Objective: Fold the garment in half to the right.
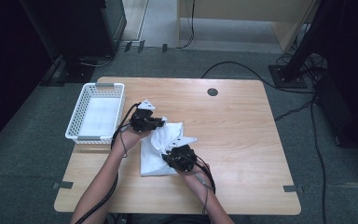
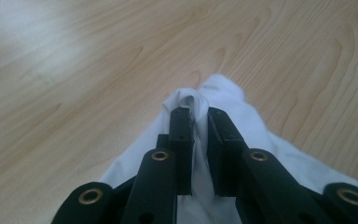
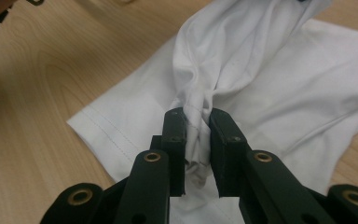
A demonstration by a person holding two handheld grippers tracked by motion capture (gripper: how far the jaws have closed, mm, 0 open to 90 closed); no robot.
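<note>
A white cloth lies crumpled on the wooden table, between the two hands. My left gripper is shut on a bunched edge of the cloth, and the fabric pokes out past its fingertips above the bare table. My right gripper is shut on a twisted fold of the cloth. The rest spreads flat behind it, with a stitched hem at the left. Both grippers sit close together over the cloth in the high view.
A white slotted basket stands at the table's left edge, with something white lying flat inside it. A dark round grommet sits near the table's far edge. Cables run across the floor beyond.
</note>
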